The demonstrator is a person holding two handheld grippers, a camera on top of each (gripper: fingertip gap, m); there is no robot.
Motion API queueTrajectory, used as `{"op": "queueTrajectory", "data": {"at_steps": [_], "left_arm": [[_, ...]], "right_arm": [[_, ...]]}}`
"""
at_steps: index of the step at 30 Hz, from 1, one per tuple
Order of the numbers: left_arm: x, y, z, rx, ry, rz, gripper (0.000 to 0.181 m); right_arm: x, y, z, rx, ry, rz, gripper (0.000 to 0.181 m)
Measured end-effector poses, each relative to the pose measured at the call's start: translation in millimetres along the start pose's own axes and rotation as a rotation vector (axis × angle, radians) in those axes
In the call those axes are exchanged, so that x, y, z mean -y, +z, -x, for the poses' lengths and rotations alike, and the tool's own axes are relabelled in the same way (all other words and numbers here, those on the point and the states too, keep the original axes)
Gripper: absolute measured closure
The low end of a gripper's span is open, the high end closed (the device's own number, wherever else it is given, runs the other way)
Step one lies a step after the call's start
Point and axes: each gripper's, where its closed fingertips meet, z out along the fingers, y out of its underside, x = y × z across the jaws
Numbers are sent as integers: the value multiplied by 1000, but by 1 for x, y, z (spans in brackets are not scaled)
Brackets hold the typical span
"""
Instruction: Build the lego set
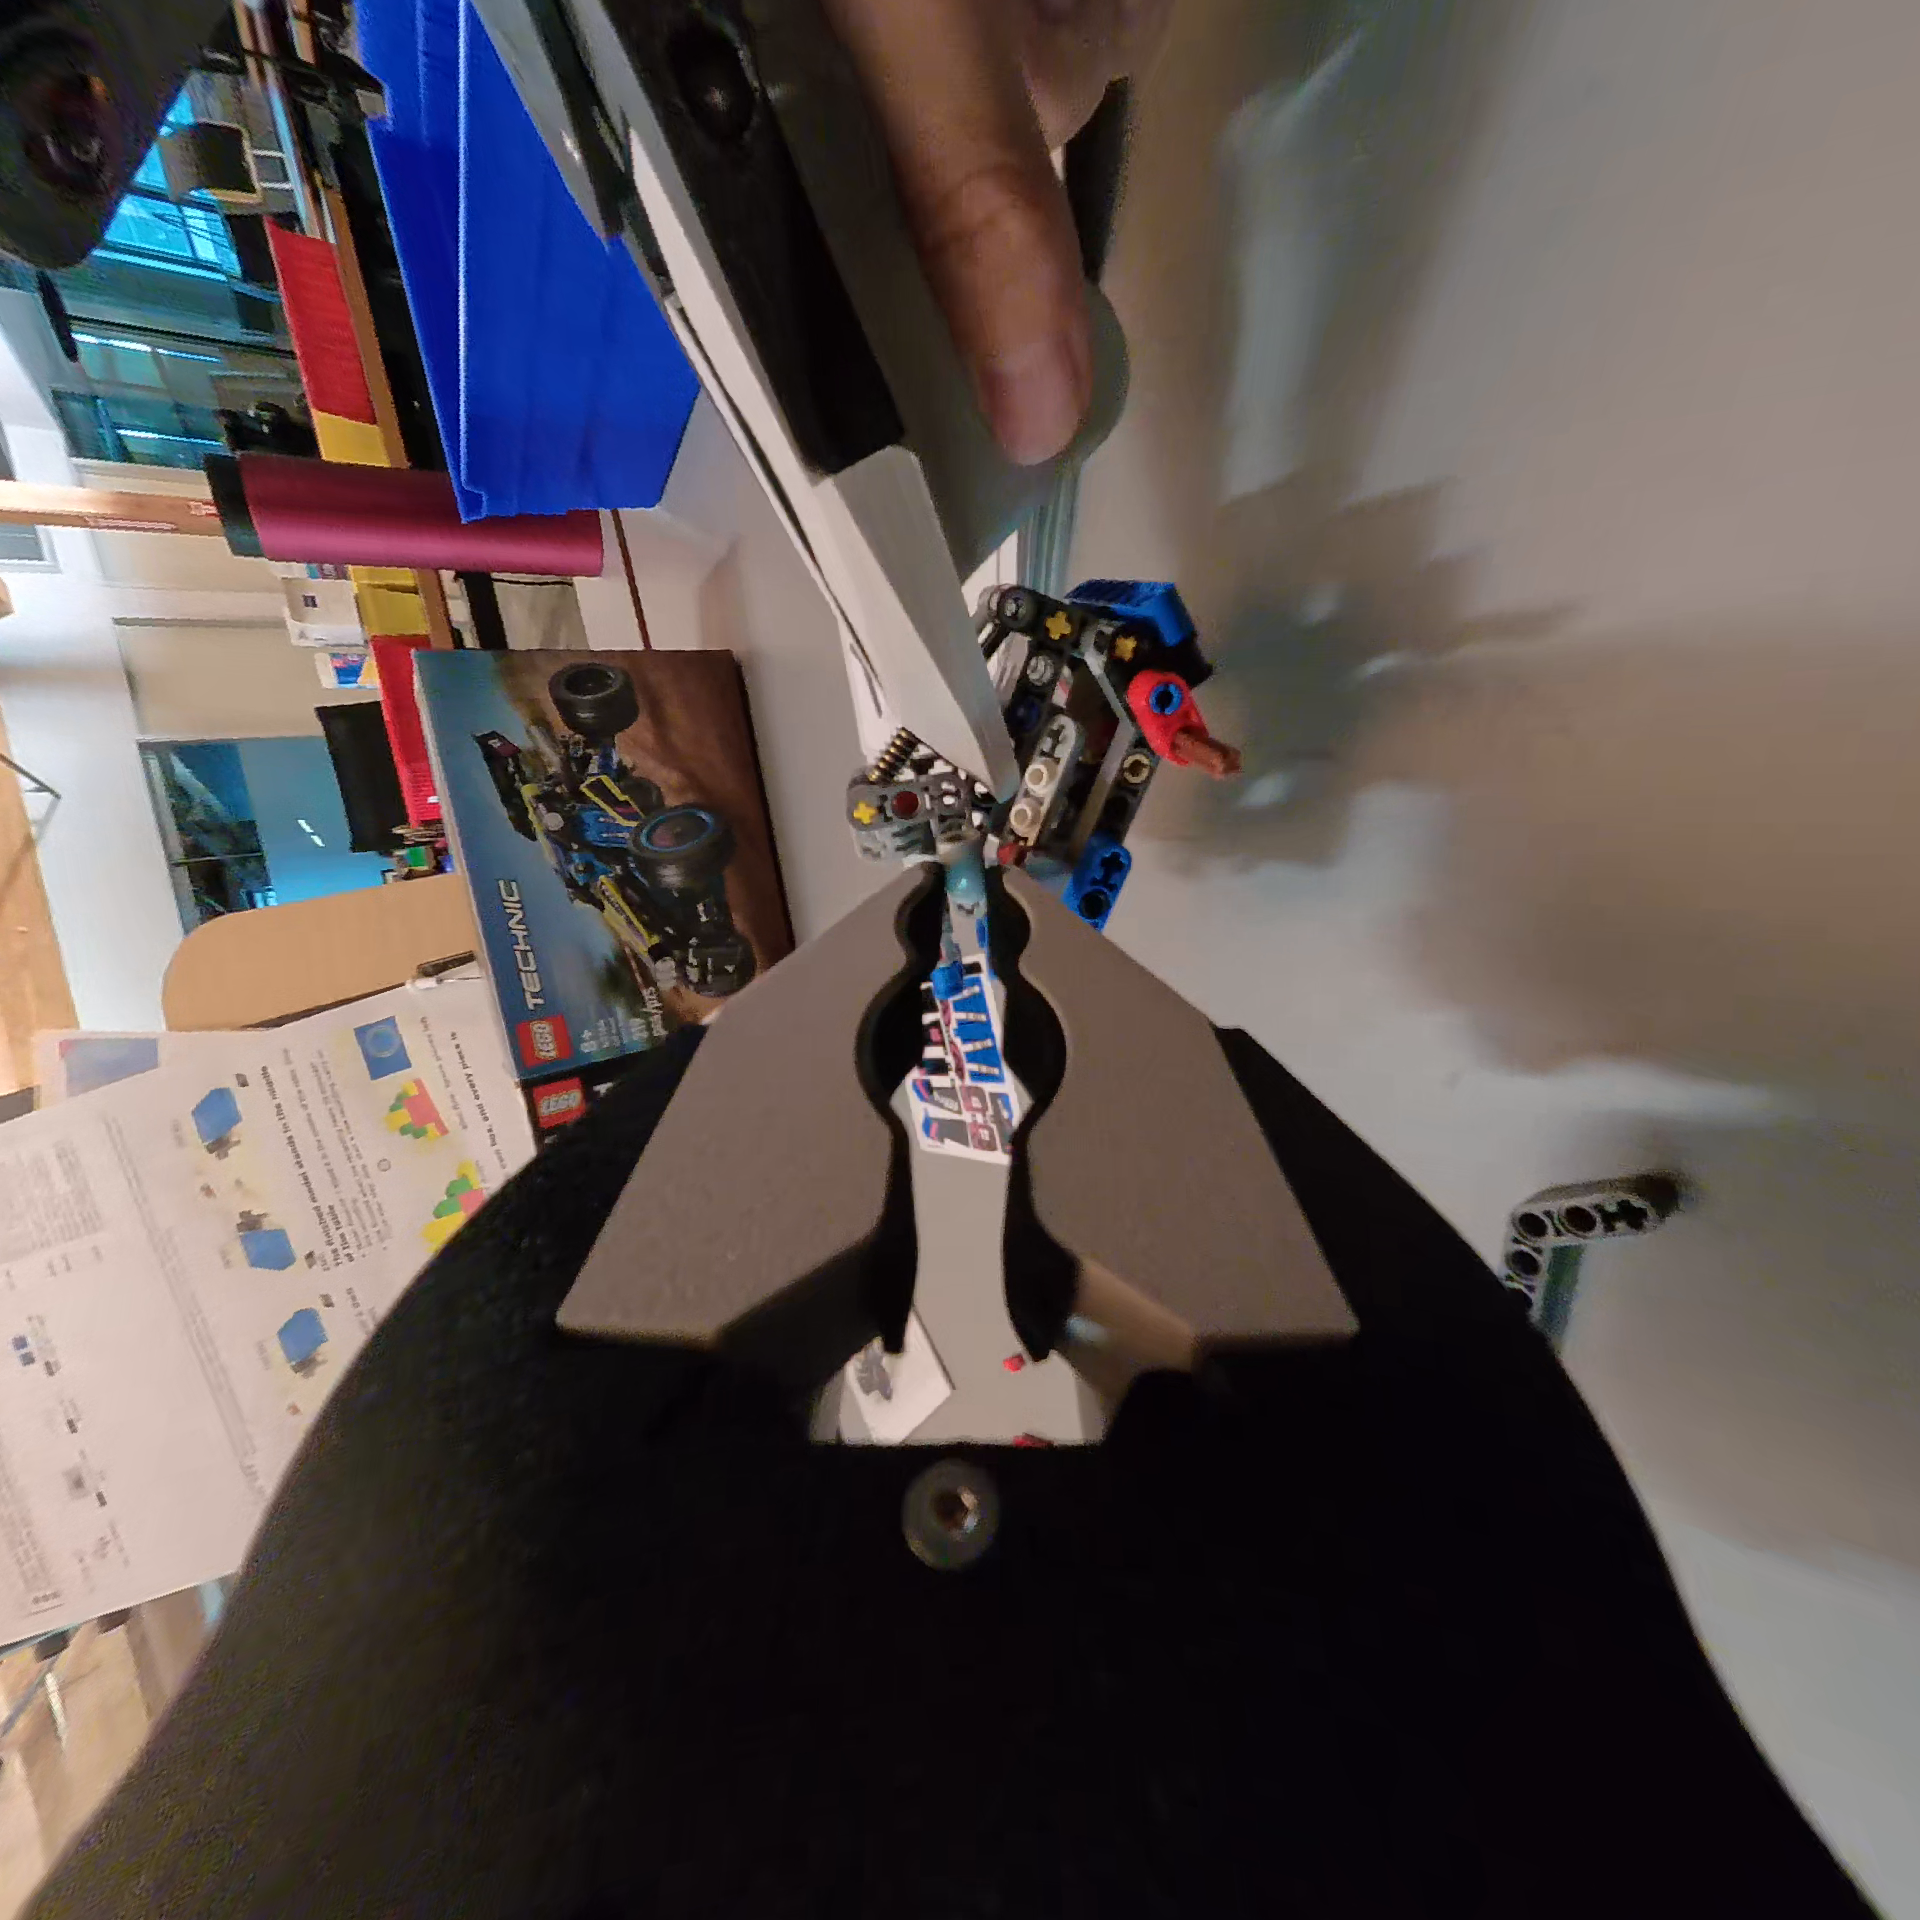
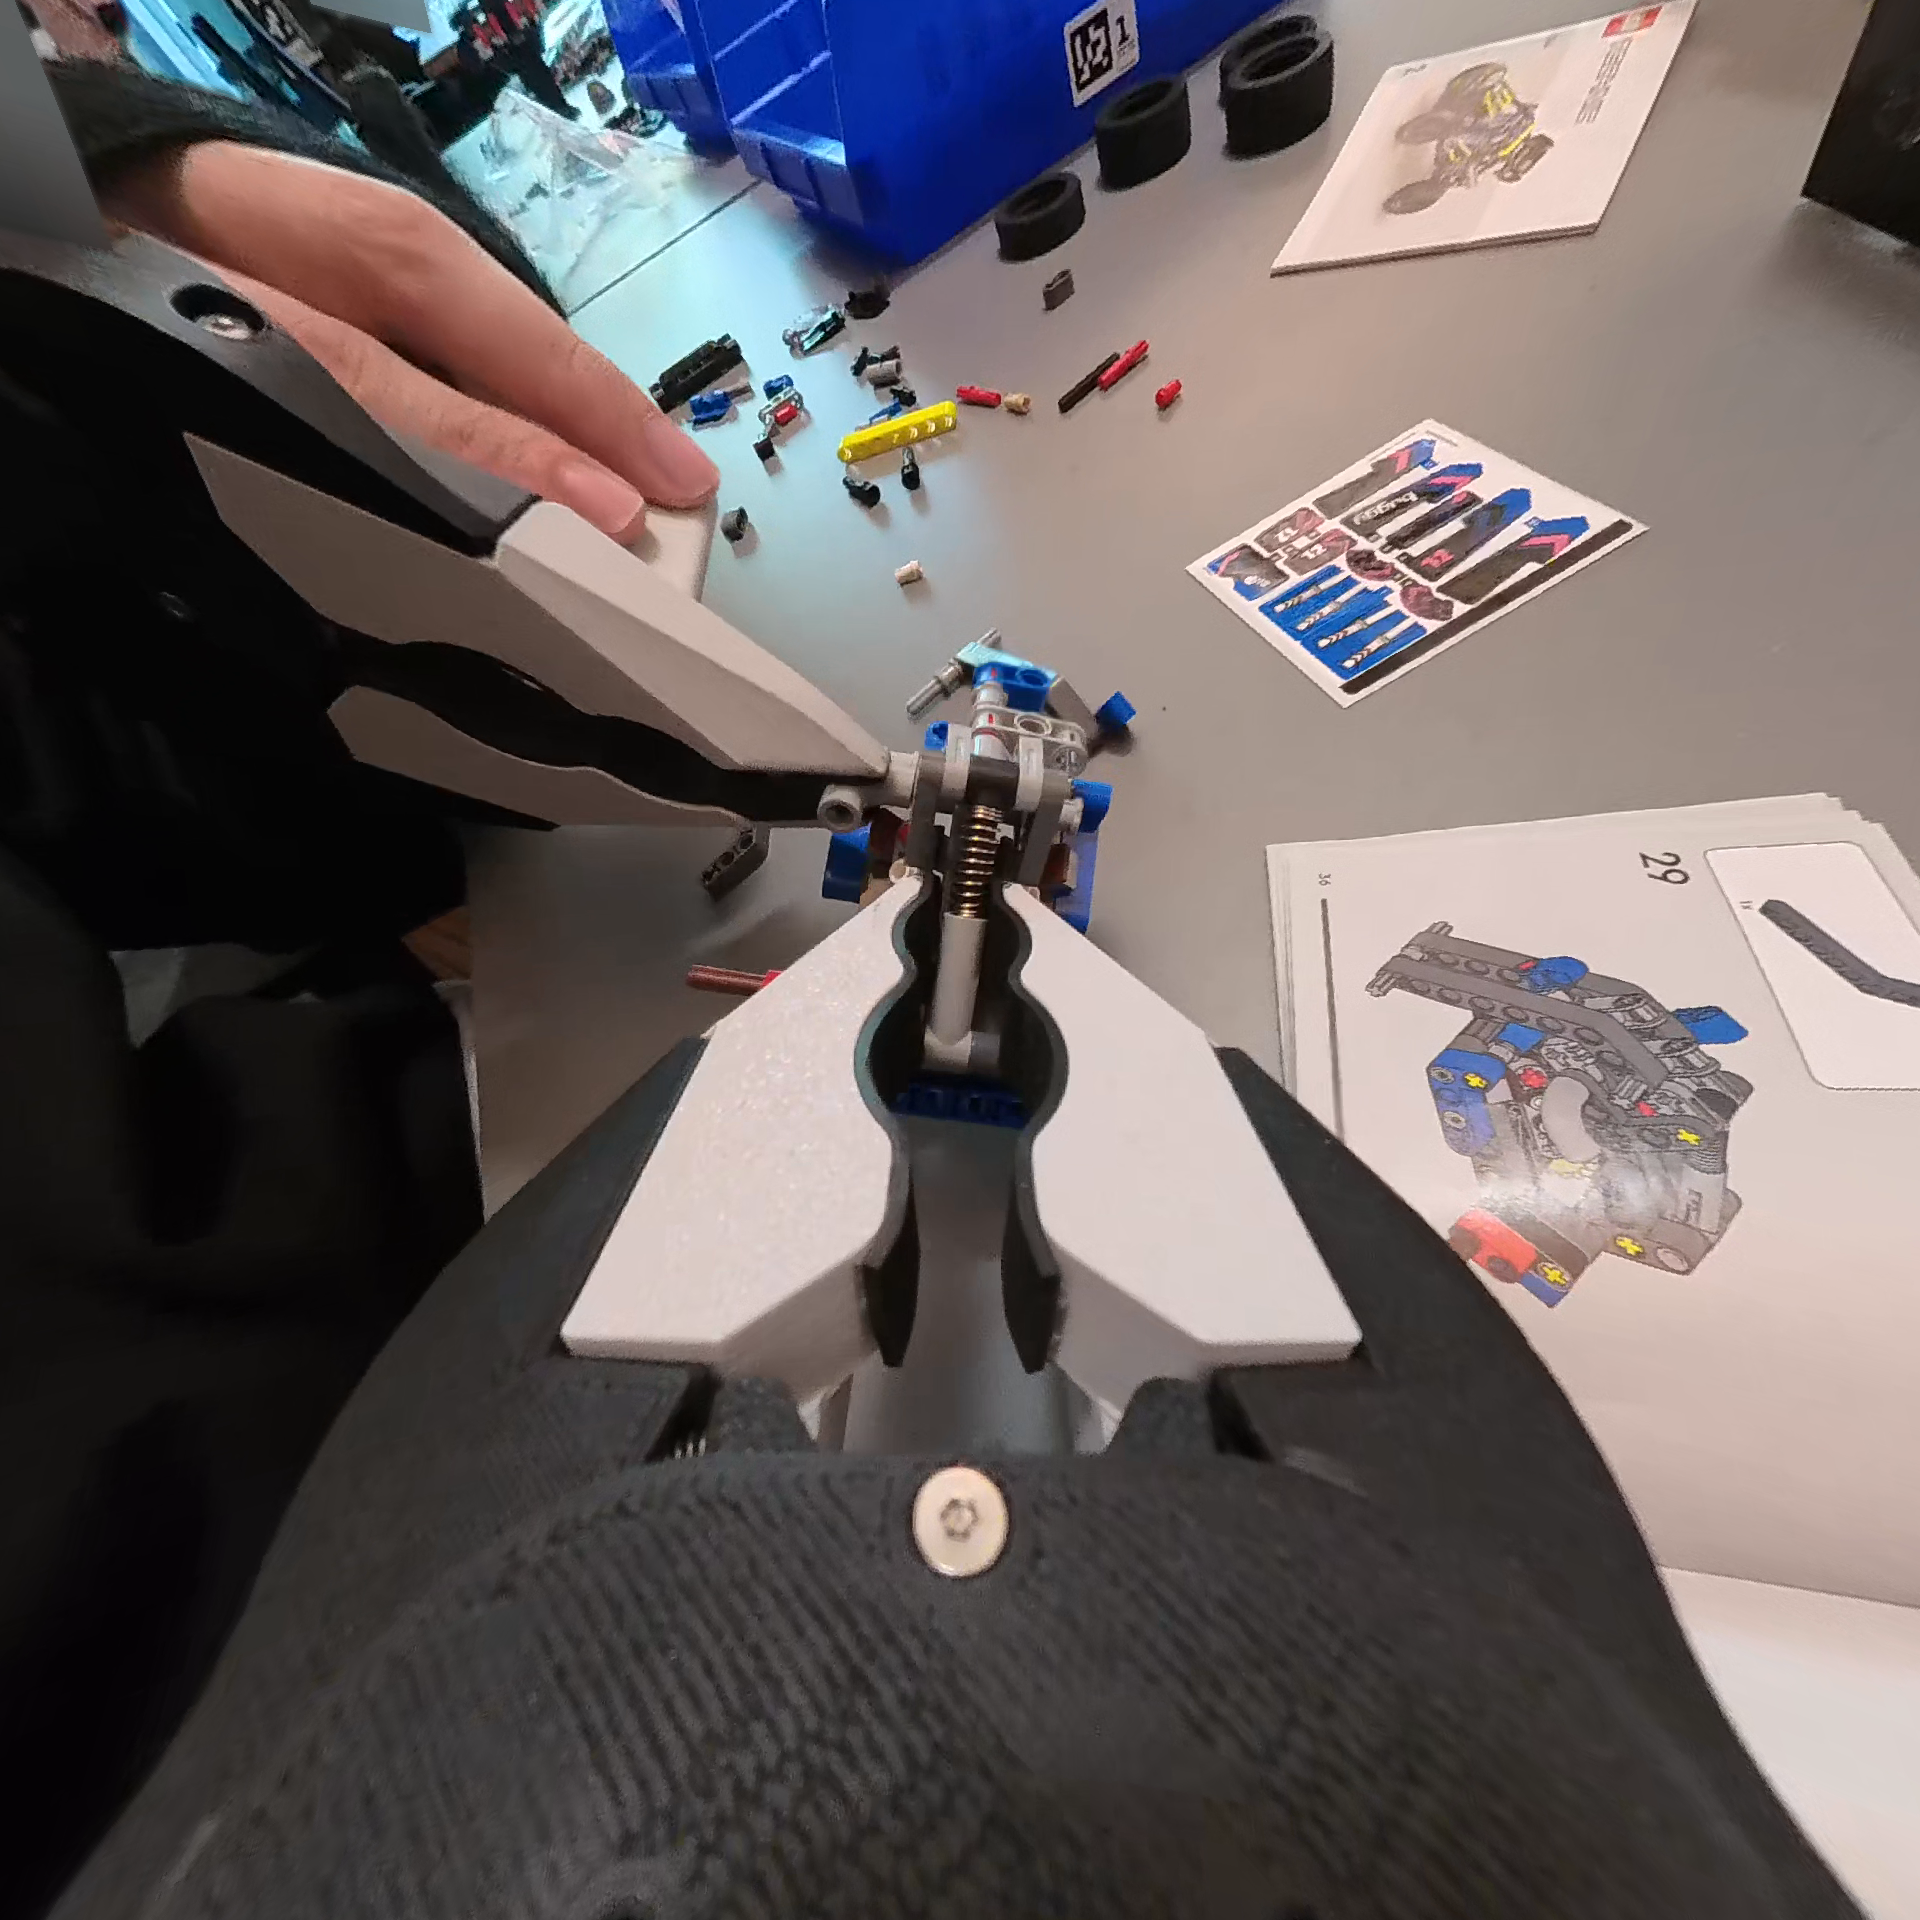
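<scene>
Model (image 2: pixel 997 800): part-built, light, rigid plastic, pins liable to pop loose; held above table (image 2: pixel 1143 644). Right gripper (image 2: pixel 961 894) clamped on shock; left gripper (image 2: pixel 883 774) pinching grey beam. Best gripped at frame beams.

Maroon cylinder (image 1: pixel 416 516), blue bin (image 2: pixel 935 104)

The left gripper (image 1: pixel 961 883) has its jaws nearly closed at centre, tips touching a grey joint piece of the model (image 1: pixel 1081 748). The right gripper (image 1: pixel 914 623) reaches in from 11 o'clock, a hand (image 1: pixel 987 229) on it. The box (image 1: pixel 603 842) stands at 9 o'clock; a grey beam (image 1: pixel 1579 1226) lies at 4 o'clock.
</scene>
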Motion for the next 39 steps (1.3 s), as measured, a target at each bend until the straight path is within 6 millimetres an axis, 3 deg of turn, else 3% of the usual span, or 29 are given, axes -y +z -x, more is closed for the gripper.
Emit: {"op": "queueTrajectory", "data": {"at_steps": [7, 10, 14, 17, 20, 24, 39], "left_arm": [[1, 4, 1, 2, -64, -17, 176], [-5, 6, -5, -99, -251, -64, 164], [-23, 4, -6, -304, -665, -217, 162], [-29, 2, -12, -419, -790, -325, 164], [-24, 4, -26, -509, -792, -363, 164], [-30, 13, -38, -535, -774, -294, 164], [-17, 21, -52, -573, -714, -311, 170]], "right_arm": [[0, -3, -4, -22, -40, 0, 175], [-2, -1, -8, -55, -114, 6, 175], [-20, 4, -13, -103, -253, 122, 176], [-26, 10, -7, -85, -319, 172, 176], [-27, 13, 1, -35, -310, 164, 175], [-18, 3, 0, -67, -350, 152, 169], [-18, 4, 0, -226, -615, 249, 177]]}}
